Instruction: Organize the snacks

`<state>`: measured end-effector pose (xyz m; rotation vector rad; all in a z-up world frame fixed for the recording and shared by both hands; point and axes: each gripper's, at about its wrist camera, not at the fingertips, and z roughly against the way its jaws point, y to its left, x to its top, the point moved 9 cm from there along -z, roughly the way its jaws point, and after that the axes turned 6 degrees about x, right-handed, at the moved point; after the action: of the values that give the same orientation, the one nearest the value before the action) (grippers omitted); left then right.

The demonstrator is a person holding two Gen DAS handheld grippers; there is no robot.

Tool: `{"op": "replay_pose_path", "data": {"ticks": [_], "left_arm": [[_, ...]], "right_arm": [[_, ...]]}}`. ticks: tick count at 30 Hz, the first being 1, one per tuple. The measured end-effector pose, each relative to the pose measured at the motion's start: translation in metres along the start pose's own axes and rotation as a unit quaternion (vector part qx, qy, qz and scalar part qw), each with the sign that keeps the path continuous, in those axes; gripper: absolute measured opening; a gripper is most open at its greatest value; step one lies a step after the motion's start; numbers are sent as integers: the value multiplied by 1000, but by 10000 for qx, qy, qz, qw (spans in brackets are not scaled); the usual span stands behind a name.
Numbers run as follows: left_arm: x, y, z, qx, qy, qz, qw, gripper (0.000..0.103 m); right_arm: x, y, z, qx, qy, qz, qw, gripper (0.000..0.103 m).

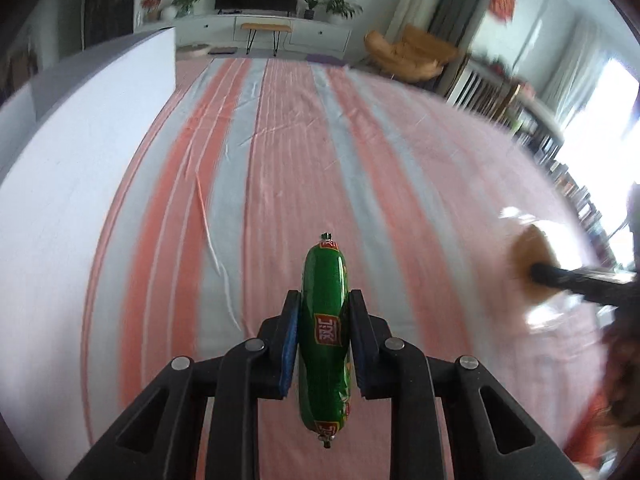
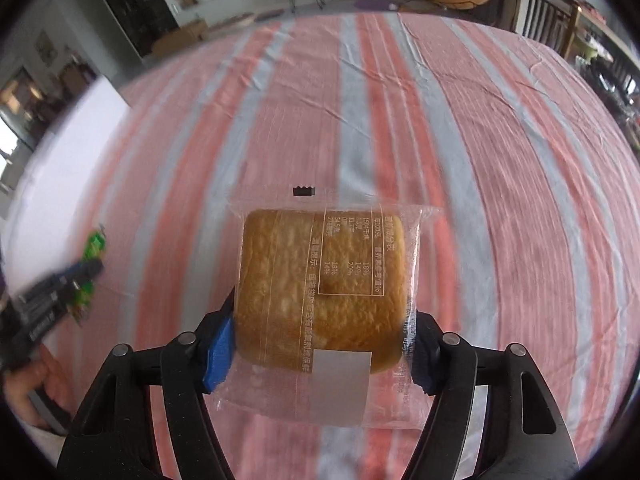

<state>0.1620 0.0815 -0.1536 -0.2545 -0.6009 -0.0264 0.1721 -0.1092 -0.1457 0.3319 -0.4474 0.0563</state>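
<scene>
The left tongs [image 1: 324,316] clamp a green sausage [image 1: 325,320] mid-length above the striped worktop [image 1: 400,152]; the right tongs [image 2: 320,344] pinch a wrapped cake [image 2: 324,284] by its near end, whose slick film could slip

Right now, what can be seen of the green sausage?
The sausage is a plump tube in glossy green film with red-and-yellow label patches and a small metal clip at each end. It looks intact. It lies lengthwise along the fingers of the left gripper, which is closed on its middle, holding it above the striped cloth. Only the pads touch it.
</scene>
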Motion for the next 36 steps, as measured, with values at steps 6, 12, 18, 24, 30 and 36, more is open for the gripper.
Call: {"op": "replay_pose_path", "data": {"ticks": [6,12,18,24,30,36], "left_arm": [[31,16,109,-759,-820,717,9911,23],[67,124,211,158,-1691,1205,9781,23],[39,247,225,2043,-1392,1457,9579,42],[10,269,227,2761,-1256,1320,9437,85],[11,242,239,3893,-1412,926,9055,103],[8,235,245,4496,-1179,1077,8788,103]], "right_arm": [[48,132,51,1159,-503,661,9898,72],[77,316,63,2257,-510,1585,9599,72],[44,438,18,2569,11,2321,9382,75],[22,446,-2,2454,177,2362,9400,76],[41,417,22,2011,-324,2647,9426,79],[42,398,32,1614,-658,2857,9423,83]]}}
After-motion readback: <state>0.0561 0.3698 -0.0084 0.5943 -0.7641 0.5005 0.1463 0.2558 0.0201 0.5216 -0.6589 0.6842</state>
